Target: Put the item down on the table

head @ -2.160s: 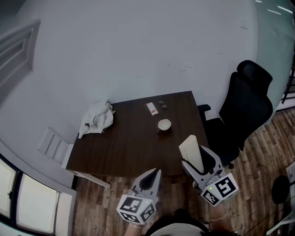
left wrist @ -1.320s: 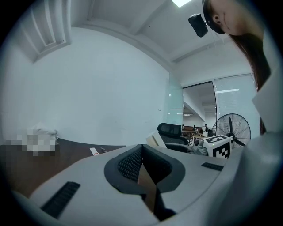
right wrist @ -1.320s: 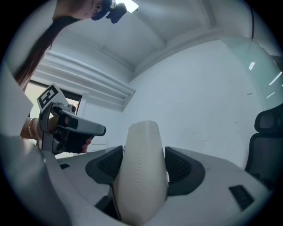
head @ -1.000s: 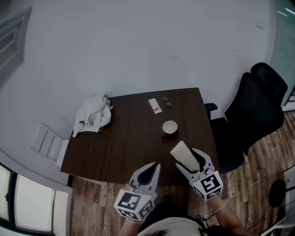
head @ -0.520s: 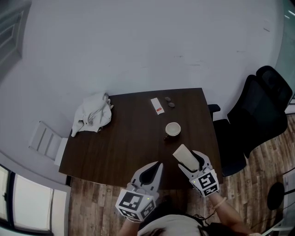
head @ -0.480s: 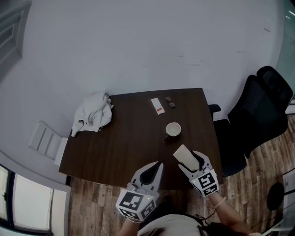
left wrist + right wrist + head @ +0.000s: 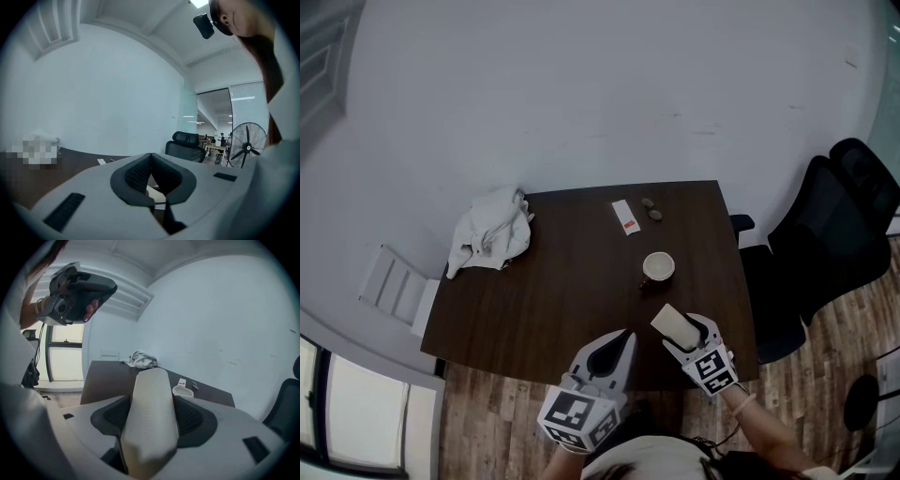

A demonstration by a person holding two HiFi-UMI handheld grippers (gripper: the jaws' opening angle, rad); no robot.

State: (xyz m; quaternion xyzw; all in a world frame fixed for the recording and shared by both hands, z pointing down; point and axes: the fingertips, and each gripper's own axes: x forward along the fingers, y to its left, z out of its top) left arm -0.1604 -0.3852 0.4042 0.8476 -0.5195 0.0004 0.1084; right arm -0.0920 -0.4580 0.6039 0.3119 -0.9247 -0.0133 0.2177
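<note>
My right gripper (image 7: 684,333) is shut on a cream, rounded oblong item (image 7: 670,322), which sticks out forward between the jaws (image 7: 151,413). It hovers over the near right part of the dark wooden table (image 7: 562,291). My left gripper (image 7: 611,349) is at the table's near edge, jaws closed together with nothing between them (image 7: 150,177).
On the table stand a white cup (image 7: 658,267), a crumpled white cloth (image 7: 494,234) at the far left, a small white packet with a red mark (image 7: 626,217) and two small dark objects (image 7: 652,208). A black office chair (image 7: 825,244) stands right of the table. A wall lies behind.
The right gripper with the cream item has moved forward and lower over the table's near right part. The view has shifted slightly; the left gripper has stayed at the near edge.
</note>
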